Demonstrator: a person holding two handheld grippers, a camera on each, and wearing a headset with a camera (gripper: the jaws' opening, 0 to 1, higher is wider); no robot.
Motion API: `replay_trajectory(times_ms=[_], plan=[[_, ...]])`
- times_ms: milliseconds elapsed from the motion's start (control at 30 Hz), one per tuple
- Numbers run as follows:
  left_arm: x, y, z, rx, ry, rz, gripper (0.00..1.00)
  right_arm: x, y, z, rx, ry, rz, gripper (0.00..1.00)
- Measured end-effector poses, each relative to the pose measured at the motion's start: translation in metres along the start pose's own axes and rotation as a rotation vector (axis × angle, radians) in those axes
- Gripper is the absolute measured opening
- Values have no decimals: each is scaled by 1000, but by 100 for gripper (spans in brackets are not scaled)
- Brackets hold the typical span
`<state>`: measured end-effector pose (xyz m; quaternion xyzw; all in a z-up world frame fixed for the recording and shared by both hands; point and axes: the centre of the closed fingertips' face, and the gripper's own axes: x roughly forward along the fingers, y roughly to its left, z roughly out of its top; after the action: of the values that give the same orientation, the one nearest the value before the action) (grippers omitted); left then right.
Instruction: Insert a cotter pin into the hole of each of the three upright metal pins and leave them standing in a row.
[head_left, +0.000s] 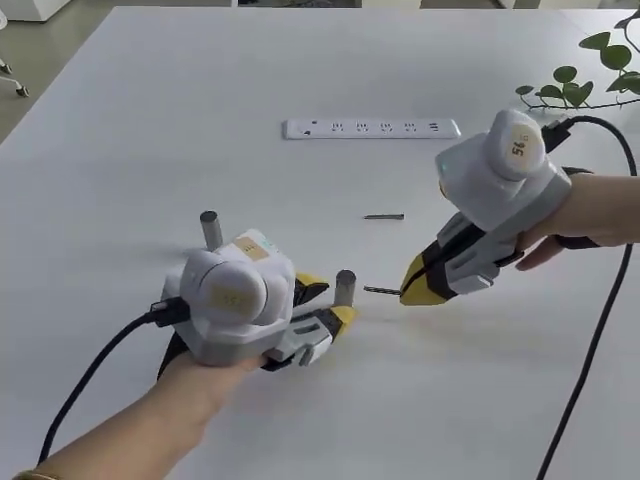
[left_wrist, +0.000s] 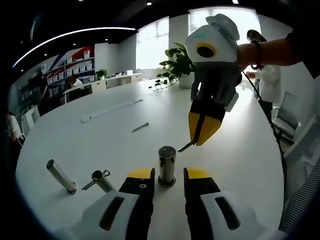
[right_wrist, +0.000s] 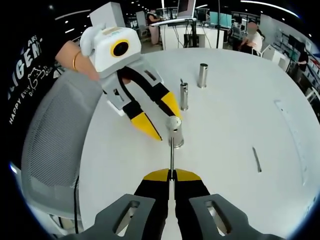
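Observation:
A steel pin (left_wrist: 166, 164) stands upright between the yellow jaw tips of my left gripper (left_wrist: 168, 175), which is open, with a narrow gap on each side. My right gripper (right_wrist: 171, 172) is shut on a cotter pin (right_wrist: 171, 152). Its tip reaches the side of that steel pin (right_wrist: 175, 131) near the top. In the head view the cotter pin (head_left: 380, 291) lies level between my right gripper (head_left: 412, 290) and the pin (head_left: 345, 288). A second pin (left_wrist: 103, 181) has a cotter pin (left_wrist: 95, 177) through it. A third pin (head_left: 210, 230) stands bare.
A loose cotter pin (head_left: 384, 216) lies on the white table (head_left: 150, 130) behind the work. A white power strip (head_left: 372, 128) lies farther back, and plant leaves (head_left: 590, 80) hang over the far right corner. Cables trail from both grippers.

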<state>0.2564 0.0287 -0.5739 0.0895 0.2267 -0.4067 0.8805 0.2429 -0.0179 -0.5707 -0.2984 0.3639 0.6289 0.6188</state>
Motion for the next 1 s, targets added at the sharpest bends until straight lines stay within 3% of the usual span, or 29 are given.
replay_trajectory(times_ms=[133,467,1000], plan=[[4,2,-3,15,26,11,21,0,-2,2,-14,-1,2,0],[9,1,-4,7,31,5,14,1,-4,8,-41,0,4,0],[12,4,-3,5,39,9,11,-2,-7,11,-70,11,-5,0]])
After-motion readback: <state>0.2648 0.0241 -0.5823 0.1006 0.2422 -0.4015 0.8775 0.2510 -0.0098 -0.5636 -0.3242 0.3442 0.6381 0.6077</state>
